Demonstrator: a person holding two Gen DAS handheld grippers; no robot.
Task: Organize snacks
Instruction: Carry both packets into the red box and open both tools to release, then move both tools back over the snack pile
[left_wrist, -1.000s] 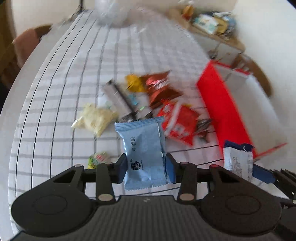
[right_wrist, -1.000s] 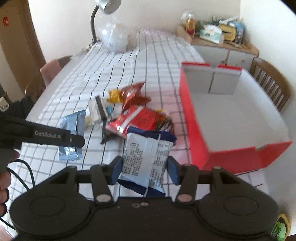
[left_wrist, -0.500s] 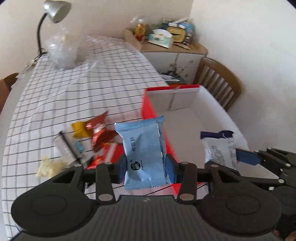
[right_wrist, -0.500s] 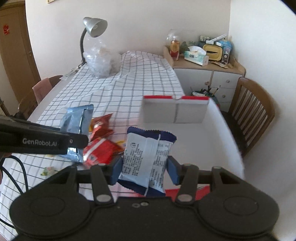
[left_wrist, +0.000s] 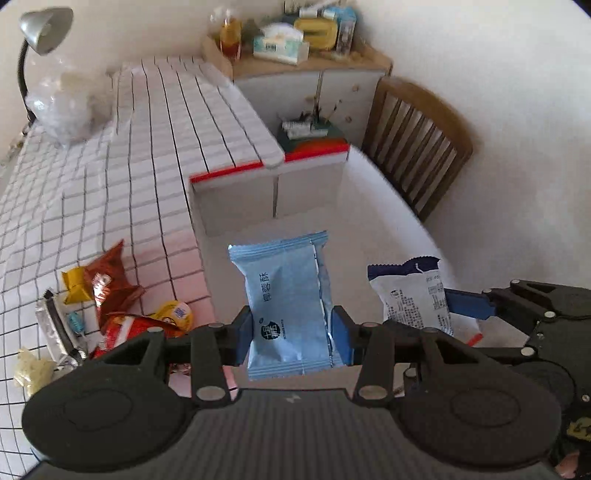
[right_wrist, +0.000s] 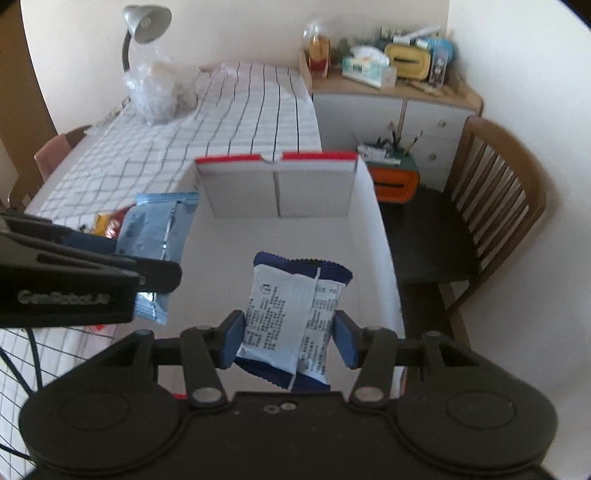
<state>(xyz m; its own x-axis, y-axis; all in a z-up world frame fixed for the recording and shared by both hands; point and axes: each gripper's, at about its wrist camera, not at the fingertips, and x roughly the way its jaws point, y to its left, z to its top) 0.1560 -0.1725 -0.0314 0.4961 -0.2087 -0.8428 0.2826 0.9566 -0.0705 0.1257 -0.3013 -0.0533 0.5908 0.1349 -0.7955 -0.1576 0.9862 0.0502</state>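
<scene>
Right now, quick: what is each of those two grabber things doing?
Left gripper: closed on a light blue snack packet.
Right gripper: closed on a white and navy snack packet.

Two grippers: left gripper (left_wrist: 291, 328), right gripper (right_wrist: 288, 338). Two held snack packets: one light blue packet (left_wrist: 286, 302), one white-and-navy packet (right_wrist: 291, 317). One red-edged box (right_wrist: 275, 192). One lamp (right_wrist: 146, 26). One wooden chair (right_wrist: 495, 206). One clear plastic bag (right_wrist: 159, 90). Loose snacks on the tablecloth (left_wrist: 122, 299) overlap; exact number indeterminate.
</scene>
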